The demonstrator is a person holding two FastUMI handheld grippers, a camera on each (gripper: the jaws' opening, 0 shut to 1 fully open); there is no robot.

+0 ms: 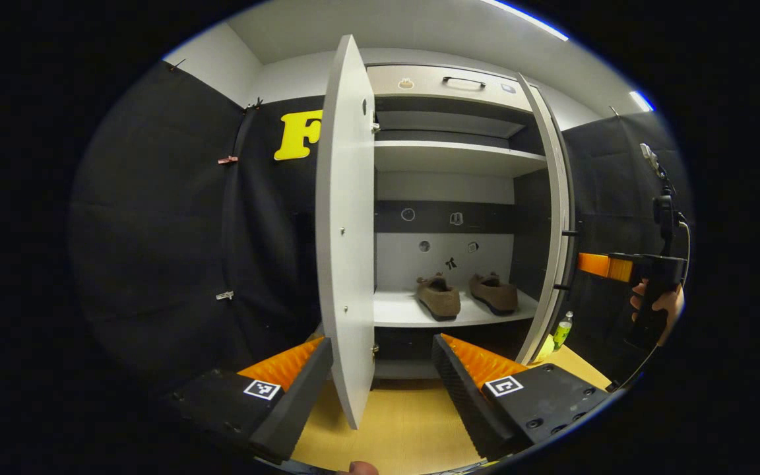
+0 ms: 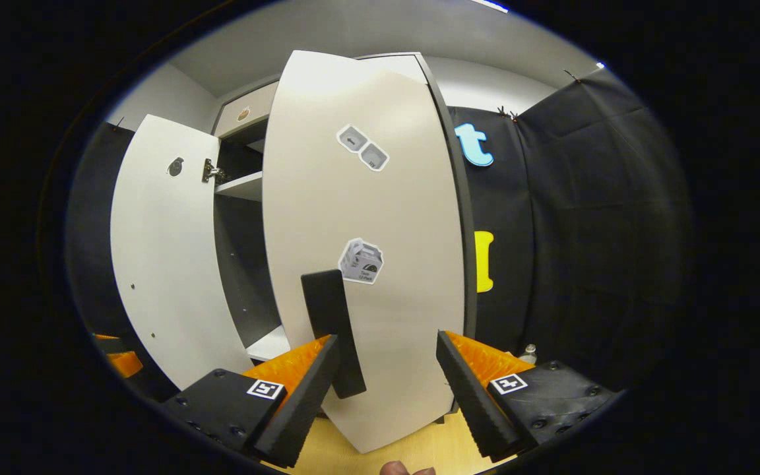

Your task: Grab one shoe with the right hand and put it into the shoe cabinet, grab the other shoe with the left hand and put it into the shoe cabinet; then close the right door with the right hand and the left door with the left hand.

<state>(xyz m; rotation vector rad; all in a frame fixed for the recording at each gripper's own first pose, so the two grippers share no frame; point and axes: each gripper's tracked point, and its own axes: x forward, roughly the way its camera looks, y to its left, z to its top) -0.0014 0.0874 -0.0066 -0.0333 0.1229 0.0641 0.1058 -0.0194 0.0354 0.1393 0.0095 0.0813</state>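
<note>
**Shoe cabinet, both shoes shelved, doors not closed**

- Shoe cabinet (image 1: 452, 158): pale shelves, dark interior walls, stands on a light wooden floor (image 1: 406, 422) against the booth's black cloth. A drawer front with a dark handle (image 1: 464, 81) sits at the top.
- Left shoe (image 1: 438, 297) and right shoe (image 1: 493, 292): brown, side by side on the lower shelf (image 1: 400, 311), near each other but apart, toes pointing out toward the near side.
- Left door (image 1: 347, 224): swung out, seen almost edge-on in the left gripper view; its lower edge hangs between the two fingers.
- Right door (image 2: 367, 251): in the right gripper view it stands close ahead, partly swung toward the cabinet, carrying stickers (image 2: 361, 148) and a dark vertical handle (image 2: 332, 333).
- Left gripper (image 1: 382, 349): jaws spread wide, holding nothing; the left door's edge lies in the gap, and contact cannot be told.
- Right gripper (image 2: 386, 346): jaws wide apart, gripping nothing; the dark handle sits just beside its left finger. In the left gripper view it appears far right (image 1: 594, 264), held by a hand (image 1: 662, 302), near the right door's edge.
- Green bottle (image 1: 563, 331): on the floor, right of the cabinet.
</note>
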